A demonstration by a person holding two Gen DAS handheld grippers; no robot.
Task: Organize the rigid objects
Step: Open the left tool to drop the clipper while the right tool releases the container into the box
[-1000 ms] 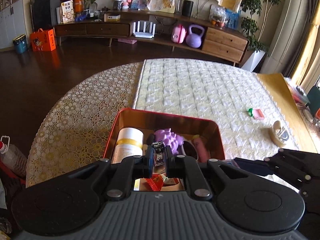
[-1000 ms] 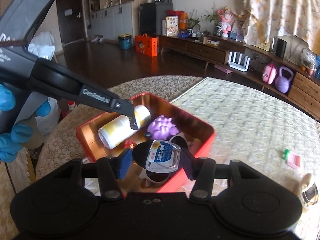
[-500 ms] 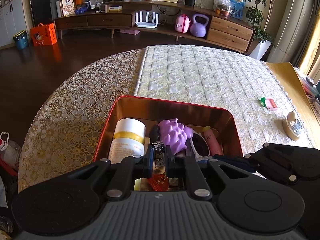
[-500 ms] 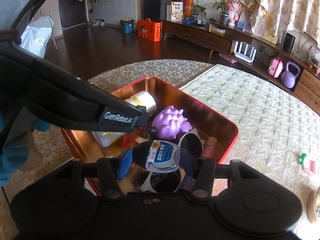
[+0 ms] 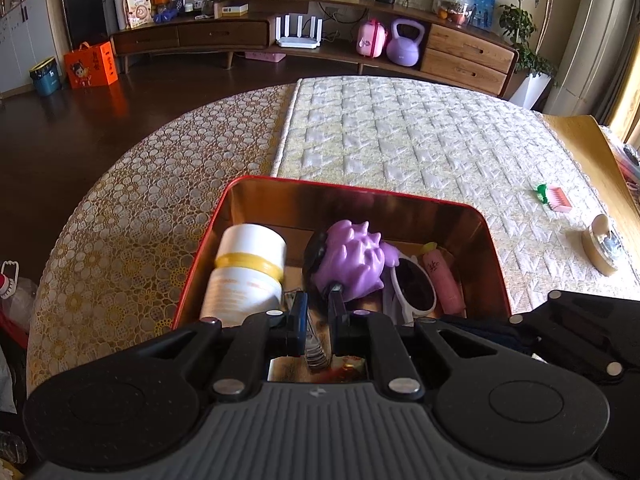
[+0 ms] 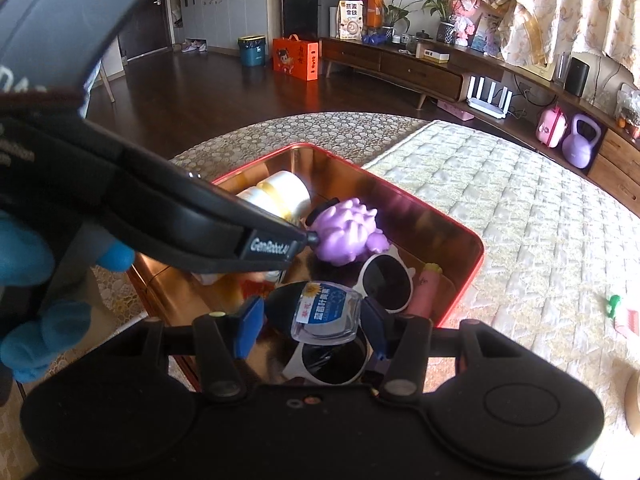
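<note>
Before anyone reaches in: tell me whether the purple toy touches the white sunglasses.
Cannot tell. In both wrist views the purple toy overlaps the white sunglasses, with no plain contact or gap.

Red tin [image 5: 200, 264] with a coppery, reflective inside. White bottle [image 5: 244, 276] with a yellow band. Lilac spiky toy [image 5: 354, 260]. White-framed sunglasses [image 5: 414, 288] with dark lenses. Pink tube [image 5: 442, 280]. Cream quilted cloth [image 5: 420, 136] in a diamond pattern, beside a gold lace cloth [image 5: 160, 184] of small circles. Pink comb [image 5: 558, 198] with a green end. Blue glove [image 6: 28, 280]. Blue pads [image 6: 248, 324] on black fingers.
</note>
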